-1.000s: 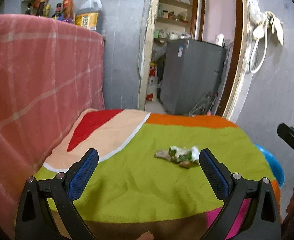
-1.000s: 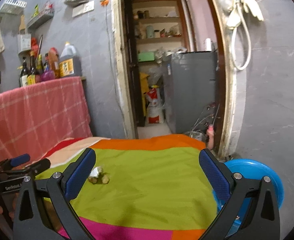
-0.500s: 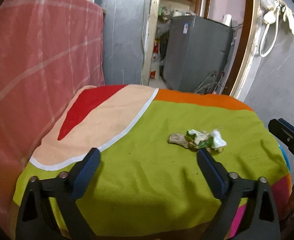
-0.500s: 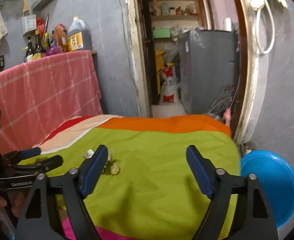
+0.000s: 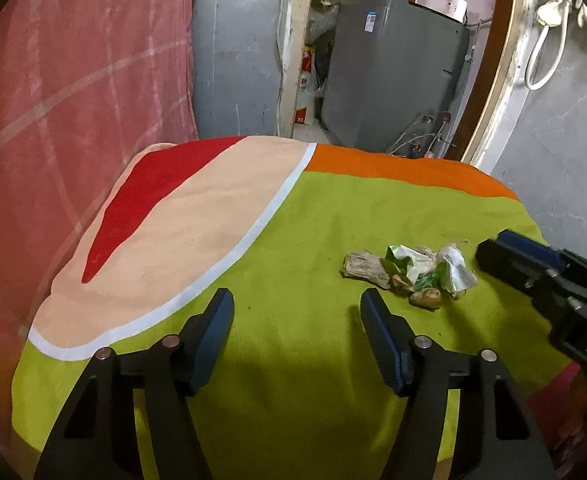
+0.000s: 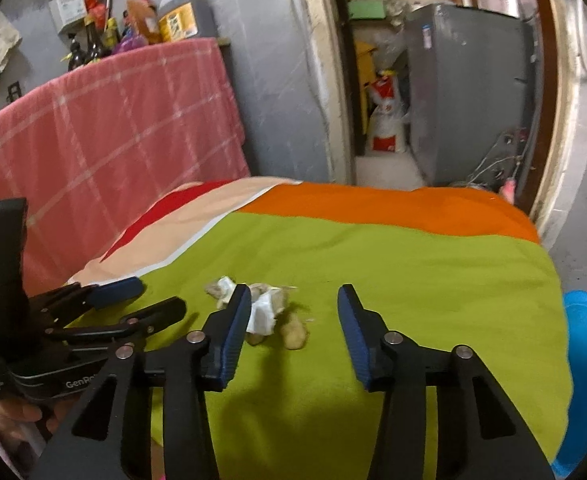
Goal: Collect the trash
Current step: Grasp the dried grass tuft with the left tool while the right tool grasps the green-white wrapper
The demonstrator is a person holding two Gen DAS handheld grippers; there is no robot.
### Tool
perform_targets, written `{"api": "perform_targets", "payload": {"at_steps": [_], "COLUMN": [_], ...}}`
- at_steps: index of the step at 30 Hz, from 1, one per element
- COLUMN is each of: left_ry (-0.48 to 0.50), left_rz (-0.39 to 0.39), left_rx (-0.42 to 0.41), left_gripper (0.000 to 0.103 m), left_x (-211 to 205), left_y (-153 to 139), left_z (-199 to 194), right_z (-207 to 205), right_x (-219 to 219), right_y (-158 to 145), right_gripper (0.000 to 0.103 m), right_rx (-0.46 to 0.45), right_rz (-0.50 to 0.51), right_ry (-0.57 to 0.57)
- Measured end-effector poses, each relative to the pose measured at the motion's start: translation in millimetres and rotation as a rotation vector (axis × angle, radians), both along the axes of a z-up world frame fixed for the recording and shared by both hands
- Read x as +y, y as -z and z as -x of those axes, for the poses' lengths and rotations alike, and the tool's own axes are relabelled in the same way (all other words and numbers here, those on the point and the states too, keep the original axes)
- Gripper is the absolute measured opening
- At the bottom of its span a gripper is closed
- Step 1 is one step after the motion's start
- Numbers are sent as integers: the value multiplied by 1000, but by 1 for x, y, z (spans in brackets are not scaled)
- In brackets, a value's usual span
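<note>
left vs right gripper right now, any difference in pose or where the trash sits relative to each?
The left gripper has the trash pile ahead and off to its right, outside its fingers; the right gripper has the pile by its left finger, part between the fingers. Left's gap looks slightly wider. Both are open, empty, over the green cloth.

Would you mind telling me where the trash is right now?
The trash lies on the green part of the blanket, just ahead of the left gripper to its right, and ahead-left of the right gripper.
</note>
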State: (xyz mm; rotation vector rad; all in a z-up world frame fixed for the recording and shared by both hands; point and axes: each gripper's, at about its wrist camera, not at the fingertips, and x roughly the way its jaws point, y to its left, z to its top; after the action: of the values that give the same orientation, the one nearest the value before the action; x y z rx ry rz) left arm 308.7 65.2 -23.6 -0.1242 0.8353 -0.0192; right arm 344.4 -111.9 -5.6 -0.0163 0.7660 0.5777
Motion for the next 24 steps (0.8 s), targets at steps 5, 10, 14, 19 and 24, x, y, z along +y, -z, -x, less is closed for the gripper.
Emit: {"api": "perform_targets", "payload": {"at_steps": [5, 10, 14, 19, 24], "left_ry": [17, 47, 75, 101, 124], "left_rz": [5, 3, -5, -30, -52], "left_rx": [7, 18, 29, 47, 56], "left_gripper": [60, 57, 57, 57, 57], "left_x": [0, -6, -12, -19, -27], "left_y": [0, 0, 2, 4, 5], "left_z": [-6, -11, -14, -18, -22], "right_z": [-11, -19, -22, -18, -18], "right_x": [11, 13, 8, 3, -7], "right_y": [9, 17, 19, 14, 10], "right_gripper": [35, 18, 10, 7, 7], "right_rx": [68, 134, 164, 130, 106], "right_rz": [12, 4, -43, -51, -45], "right_ry": [-28, -48, -65, -54, -21]}}
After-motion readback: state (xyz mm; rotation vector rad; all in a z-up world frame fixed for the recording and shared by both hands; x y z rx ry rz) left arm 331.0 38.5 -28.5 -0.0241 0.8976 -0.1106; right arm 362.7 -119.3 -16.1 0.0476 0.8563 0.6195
